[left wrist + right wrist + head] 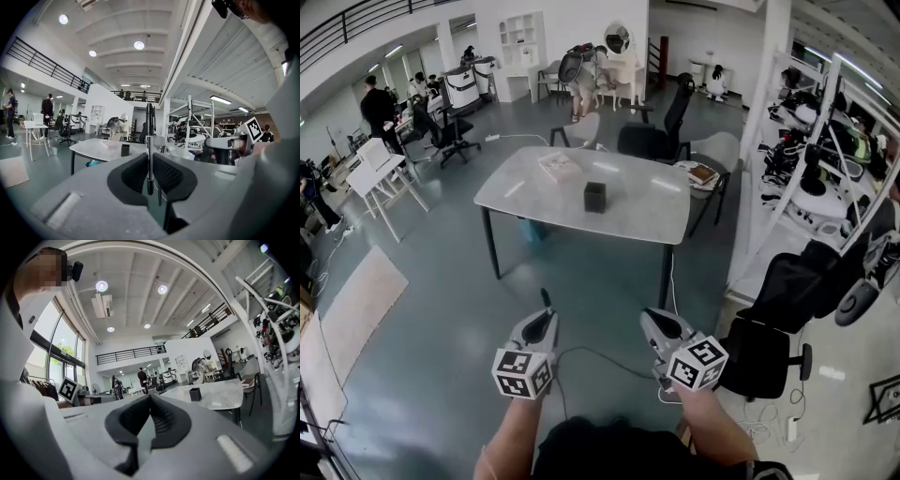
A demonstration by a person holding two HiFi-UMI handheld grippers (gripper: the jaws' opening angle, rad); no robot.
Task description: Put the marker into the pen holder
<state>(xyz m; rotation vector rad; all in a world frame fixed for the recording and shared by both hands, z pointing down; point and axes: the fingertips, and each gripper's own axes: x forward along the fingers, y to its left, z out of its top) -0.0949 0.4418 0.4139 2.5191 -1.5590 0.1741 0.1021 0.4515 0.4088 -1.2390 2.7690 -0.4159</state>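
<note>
The left gripper (pixel 150 174) pinches the marker (pixel 149 140) near its lower end, upright. The right gripper (pixel 149 414) is closed and empty. Both hang well short of the white table (pixel 637 217), whose middle carries the black pen holder (pixel 595 197) (a long carry). Gripped so low, the marker may pivot and miss the holder's mouth.

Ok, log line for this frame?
left gripper: shut on marker, upright | right gripper: shut, empty | pen holder: on table, ahead, not reached
</note>
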